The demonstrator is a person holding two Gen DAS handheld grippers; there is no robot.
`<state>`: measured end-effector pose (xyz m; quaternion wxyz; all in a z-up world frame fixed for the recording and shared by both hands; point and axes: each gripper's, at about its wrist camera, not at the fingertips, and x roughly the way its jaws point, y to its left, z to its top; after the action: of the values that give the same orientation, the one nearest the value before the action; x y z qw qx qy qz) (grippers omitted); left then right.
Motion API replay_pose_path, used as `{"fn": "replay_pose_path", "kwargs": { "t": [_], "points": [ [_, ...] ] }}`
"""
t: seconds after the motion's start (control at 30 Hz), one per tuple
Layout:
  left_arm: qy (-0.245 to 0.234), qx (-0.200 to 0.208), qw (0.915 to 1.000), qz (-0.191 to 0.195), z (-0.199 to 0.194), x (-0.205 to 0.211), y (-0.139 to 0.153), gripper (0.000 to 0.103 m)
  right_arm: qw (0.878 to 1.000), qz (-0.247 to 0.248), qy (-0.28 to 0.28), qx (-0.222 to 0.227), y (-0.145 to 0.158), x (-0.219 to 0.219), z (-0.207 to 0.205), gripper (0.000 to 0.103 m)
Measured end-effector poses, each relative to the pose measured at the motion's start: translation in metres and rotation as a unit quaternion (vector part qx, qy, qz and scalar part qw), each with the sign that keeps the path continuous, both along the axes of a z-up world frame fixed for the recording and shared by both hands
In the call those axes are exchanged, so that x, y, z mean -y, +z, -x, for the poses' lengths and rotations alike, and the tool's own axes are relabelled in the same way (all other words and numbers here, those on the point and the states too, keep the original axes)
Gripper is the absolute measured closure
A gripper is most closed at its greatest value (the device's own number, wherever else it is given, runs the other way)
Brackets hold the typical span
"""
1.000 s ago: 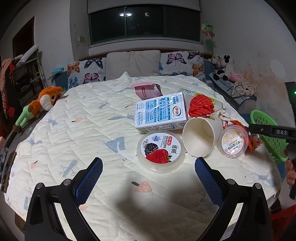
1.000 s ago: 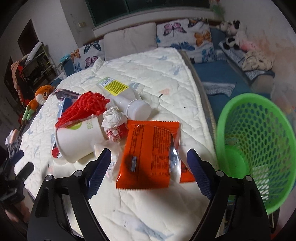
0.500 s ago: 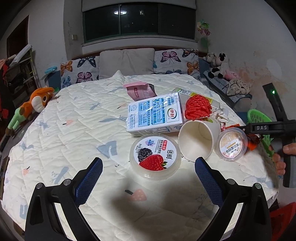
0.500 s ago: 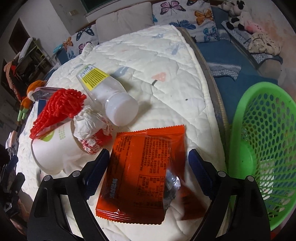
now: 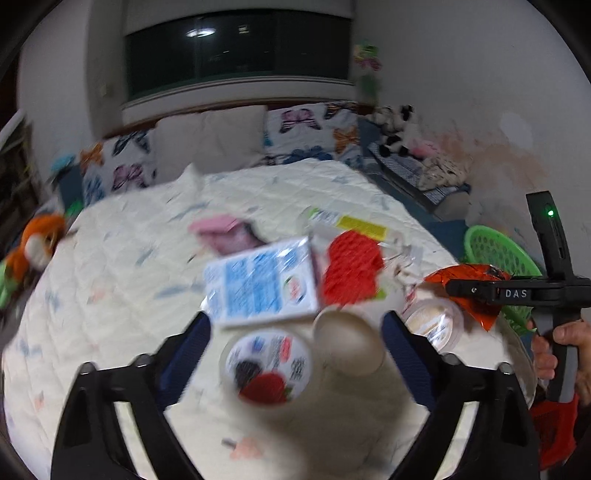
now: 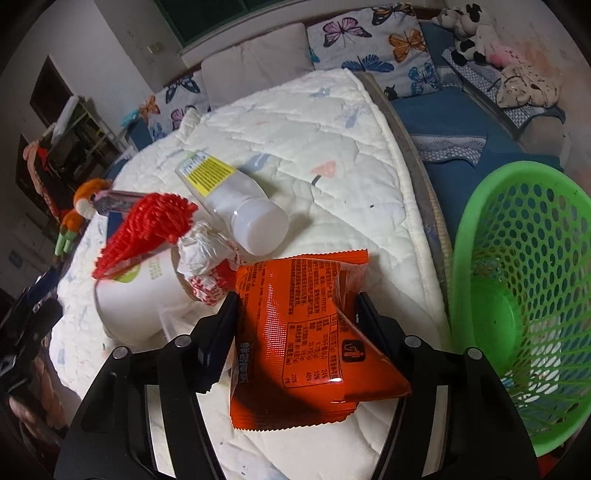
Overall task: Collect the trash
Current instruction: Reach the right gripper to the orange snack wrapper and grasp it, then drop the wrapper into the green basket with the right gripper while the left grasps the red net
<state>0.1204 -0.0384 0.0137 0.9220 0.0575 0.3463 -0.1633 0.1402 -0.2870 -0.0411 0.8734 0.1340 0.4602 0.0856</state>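
Observation:
My right gripper [image 6: 295,306] is shut on an orange snack wrapper [image 6: 306,332] and holds it just above the bed's right edge; it also shows in the left wrist view [image 5: 476,295]. A green mesh basket [image 6: 524,295] stands on the floor to the right. My left gripper [image 5: 295,328] is open over a round yogurt lid [image 5: 267,365] and a tipped white paper cup [image 5: 347,347]. Behind them lie a blue-and-white milk carton [image 5: 262,284], a red foam net [image 5: 351,266], a small sealed cup [image 5: 434,321], a plastic bottle [image 6: 232,199] and crumpled paper [image 6: 201,251].
The white quilted bed [image 6: 306,122] ends in a rounded edge at the right. Butterfly pillows [image 6: 373,48] line the headboard. Plush toys [image 6: 476,33] lie on a blue bench at the right; an orange plush [image 5: 33,247] lies at the left. A pink packet [image 5: 225,232] lies mid-bed.
My right gripper has shut on the orange wrapper and lifted it off the quilt. My left gripper has moved forward over the yogurt lid and cup; its view is blurred.

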Motion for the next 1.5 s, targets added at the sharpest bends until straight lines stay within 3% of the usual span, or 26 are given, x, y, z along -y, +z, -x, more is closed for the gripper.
{"fn": "replay_pose_path", "kwargs": {
  "t": [0.17, 0.37, 0.53, 0.63, 0.77, 0.97, 1.27, 1.5],
  "points": [
    [-0.043, -0.005, 0.9988, -0.022, -0.026, 0.030, 0.001, 0.029, 1.000, -0.009, -0.002, 0.013, 0.009, 0.005, 0.006, 0.040],
    [-0.089, -0.006, 0.9936, -0.069, -0.055, 0.067, -0.003, 0.029, 1.000, -0.011, -0.002, 0.025, 0.016, 0.008, 0.014, 0.040],
    [-0.104, -0.021, 0.9886, -0.107, -0.078, 0.083, -0.016, 0.029, 1.000, -0.011, -0.006, 0.026, 0.017, 0.015, 0.018, 0.040],
    [-0.108, -0.031, 0.9863, -0.121, -0.083, 0.087, -0.022, 0.038, 1.000, -0.011, -0.009, 0.027, 0.017, 0.019, 0.019, 0.040],
    [-0.117, -0.043, 0.9856, -0.115, -0.086, 0.087, -0.026, 0.059, 0.999, -0.011, -0.014, 0.027, 0.016, 0.024, 0.021, 0.040],
    [-0.110, -0.042, 0.9887, -0.093, -0.080, 0.081, -0.020, 0.076, 0.999, -0.011, -0.023, 0.030, 0.015, 0.031, 0.025, 0.040],
    [-0.111, -0.013, 0.9918, -0.061, -0.055, 0.075, 0.013, 0.079, 0.997, 0.006, -0.063, 0.041, 0.023, 0.062, 0.038, 0.040],
    [-0.143, -0.007, 0.9890, -0.039, -0.037, 0.096, 0.032, 0.079, 0.994, 0.027, -0.099, 0.038, 0.021, 0.093, 0.048, 0.040]
  ]
}}
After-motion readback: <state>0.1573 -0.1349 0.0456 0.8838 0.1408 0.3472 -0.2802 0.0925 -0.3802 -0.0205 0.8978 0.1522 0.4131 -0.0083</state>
